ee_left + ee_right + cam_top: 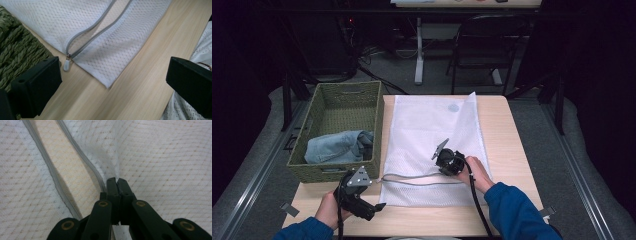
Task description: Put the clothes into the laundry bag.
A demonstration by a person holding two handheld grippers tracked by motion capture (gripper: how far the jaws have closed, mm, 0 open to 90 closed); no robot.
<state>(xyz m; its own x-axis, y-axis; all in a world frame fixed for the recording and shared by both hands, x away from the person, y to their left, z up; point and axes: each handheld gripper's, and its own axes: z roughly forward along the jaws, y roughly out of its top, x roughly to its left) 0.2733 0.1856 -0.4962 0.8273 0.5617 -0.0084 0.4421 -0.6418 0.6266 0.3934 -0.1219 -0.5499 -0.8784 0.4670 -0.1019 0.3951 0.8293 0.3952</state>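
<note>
A white mesh bag (432,145) lies flat on the wooden table (504,150). Its grey zipper (422,179) runs along the near edge and is open, so the two sides of it part in a long gap.

The right gripper (451,161) sits on the bag, near the zipper. In the right gripper view its jaws are pressed together on a fold of the mesh at the upper side of the zipper (82,155). The mesh bunches up into a ridge right in front of the right gripper (117,185). In the high view a flap of the bag stands up behind it.

The left gripper (357,197) is at the near left corner of the table, just in front of the basket (377,120). In the left gripper view its jaws stand wide apart with nothing between them but bare table (140,82). The corner of the bag (107,50) lies ahead of them. The small grey zipper pull (66,64) rests on the wood close to the jaw on the left of that view, not touching it.

The green woven basket stands at the left of the bag, touching its edge. A piece of blue jeans (337,146) lies inside the basket.
</note>
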